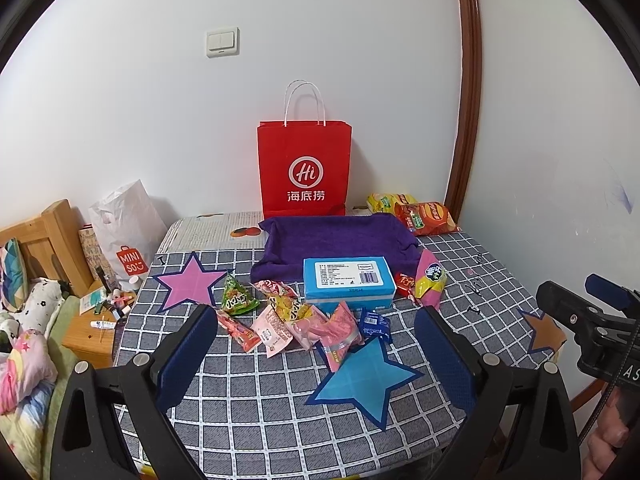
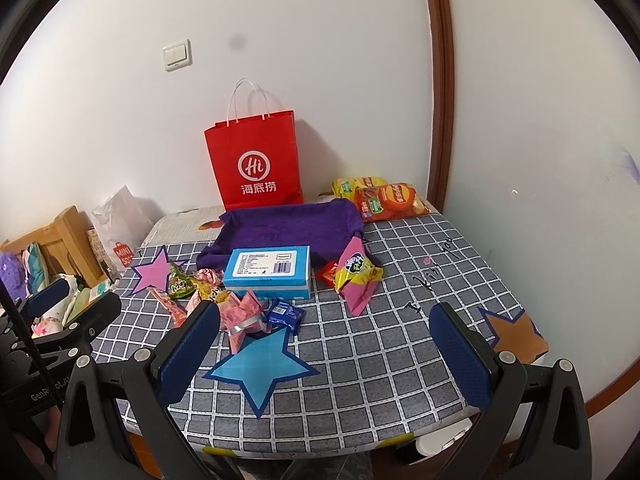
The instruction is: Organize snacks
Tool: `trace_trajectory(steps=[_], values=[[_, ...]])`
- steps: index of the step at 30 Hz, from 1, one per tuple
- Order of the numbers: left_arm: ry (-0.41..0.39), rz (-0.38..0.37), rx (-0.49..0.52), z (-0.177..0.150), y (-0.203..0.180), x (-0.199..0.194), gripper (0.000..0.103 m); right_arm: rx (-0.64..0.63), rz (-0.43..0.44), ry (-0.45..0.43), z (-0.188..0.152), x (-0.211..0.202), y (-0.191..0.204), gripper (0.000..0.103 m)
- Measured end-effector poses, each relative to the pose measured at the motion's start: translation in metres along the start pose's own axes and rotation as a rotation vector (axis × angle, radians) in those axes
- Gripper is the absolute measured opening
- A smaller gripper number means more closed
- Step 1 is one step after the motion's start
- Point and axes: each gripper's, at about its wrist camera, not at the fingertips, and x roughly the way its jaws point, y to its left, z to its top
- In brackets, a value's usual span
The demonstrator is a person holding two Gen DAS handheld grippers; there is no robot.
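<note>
Left wrist view, left tongs [image 1: 316,340] spread wide and empty, snack packets [image 1: 288,320] just ahead between their tips, right tongs [image 2: 324,336] likewise.

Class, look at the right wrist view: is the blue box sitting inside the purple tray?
No. The blue box stands on the checked tablecloth in front of the purple tray, which holds nothing visible.

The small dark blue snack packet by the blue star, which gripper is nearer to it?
Left, by a modest margin. The left gripper hovers open with the dark blue packet just ahead between its jaws. The right gripper is also open, with the packet ahead and left of centre.
</note>
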Motion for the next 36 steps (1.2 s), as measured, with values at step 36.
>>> trace_trajectory(steps=[36], values=[[0.293,0.028,-0.137,0.0,0.078,0.186,0.093,0.091,-0.059,0.254,0.006,0.199,-0.064,0.099]])
